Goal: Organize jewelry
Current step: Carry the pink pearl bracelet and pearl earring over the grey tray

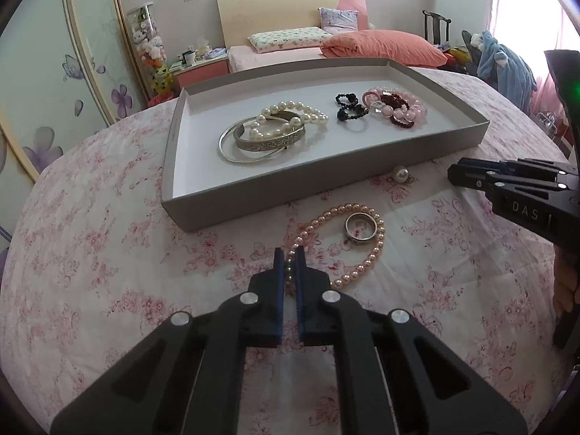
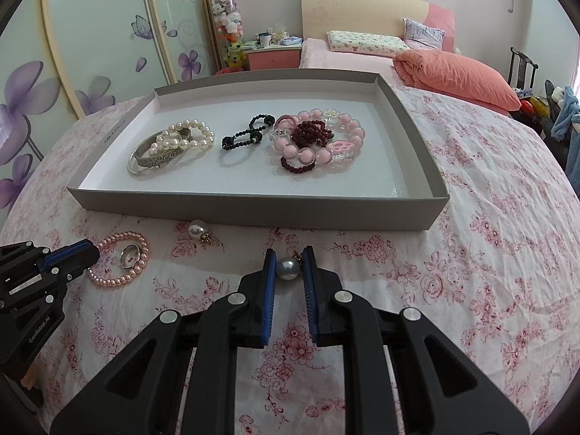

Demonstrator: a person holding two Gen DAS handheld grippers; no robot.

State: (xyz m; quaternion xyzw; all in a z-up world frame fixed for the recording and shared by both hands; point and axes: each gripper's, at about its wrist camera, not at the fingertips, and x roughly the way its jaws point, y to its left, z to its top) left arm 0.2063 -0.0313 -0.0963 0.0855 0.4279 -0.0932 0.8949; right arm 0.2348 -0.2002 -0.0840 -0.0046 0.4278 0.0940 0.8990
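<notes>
A grey tray (image 1: 290, 195) (image 2: 253, 210) on the floral cloth holds silver bangles (image 1: 253, 141), a white pearl bracelet (image 1: 290, 116), black beads (image 1: 349, 107) and pink and dark red bracelets (image 1: 397, 107). My left gripper (image 1: 289, 257) is shut on the near-left side of a pink pearl necklace (image 1: 366, 253) (image 2: 119, 275) that lies on the cloth. A silver ring (image 1: 360, 226) lies inside the necklace loop. My right gripper (image 2: 288, 257) is shut on a grey pearl earring (image 2: 288, 267). A white pearl earring (image 2: 197, 230) (image 1: 400, 174) lies just before the tray.
The cloth-covered table (image 2: 471, 272) fills both views. Behind it are a bed with pillows (image 1: 380, 47), a pink nightstand (image 2: 273, 56) and wardrobe doors with flower prints (image 2: 72, 72). A chair with blue clothes (image 1: 504, 65) stands at the right.
</notes>
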